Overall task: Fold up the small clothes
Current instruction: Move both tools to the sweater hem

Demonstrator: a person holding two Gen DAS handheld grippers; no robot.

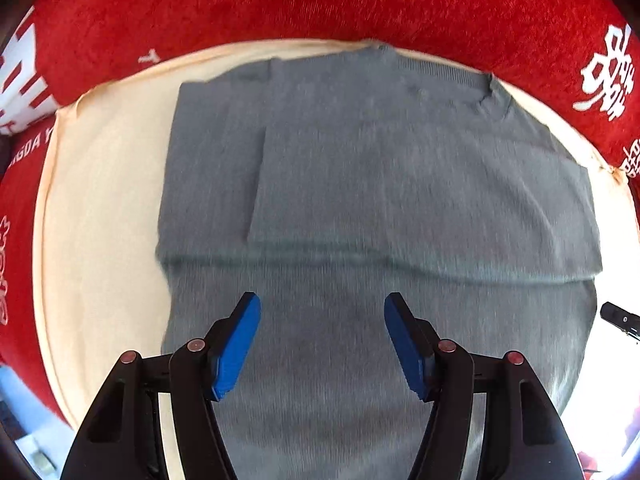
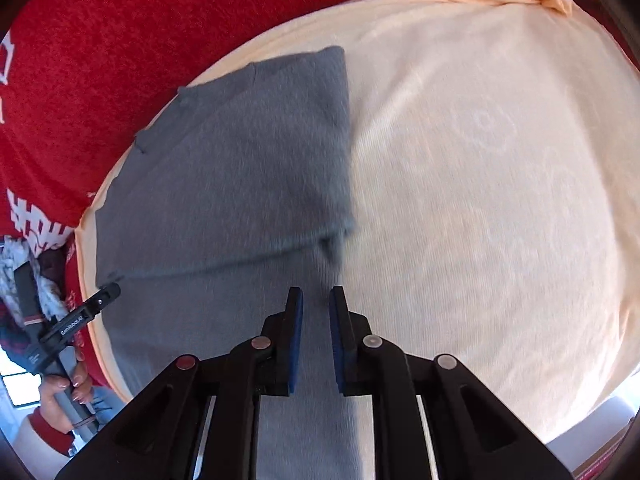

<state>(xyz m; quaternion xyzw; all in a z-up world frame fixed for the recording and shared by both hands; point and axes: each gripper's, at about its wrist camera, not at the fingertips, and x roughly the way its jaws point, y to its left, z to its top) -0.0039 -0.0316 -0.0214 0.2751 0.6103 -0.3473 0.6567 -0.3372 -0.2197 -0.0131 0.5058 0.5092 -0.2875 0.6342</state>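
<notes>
A grey knit sweater (image 1: 360, 168) lies partly folded on a cream cloth (image 1: 100, 220), with its sides folded in and a fold edge running across its middle. My left gripper (image 1: 322, 312) is open and empty, hovering over the sweater's near part. In the right wrist view the sweater (image 2: 240, 168) lies at the left. My right gripper (image 2: 316, 300) hovers over the sweater's right edge with a narrow gap between its pads and nothing between them. The left gripper's tool (image 2: 80, 312) shows at the left edge there, held by a hand.
A red blanket with white characters (image 1: 280, 0) surrounds the cream cloth on the far and left sides. The cream cloth (image 2: 480, 180) spreads wide to the right of the sweater. The right gripper's tip (image 1: 620, 316) shows at the right edge of the left view.
</notes>
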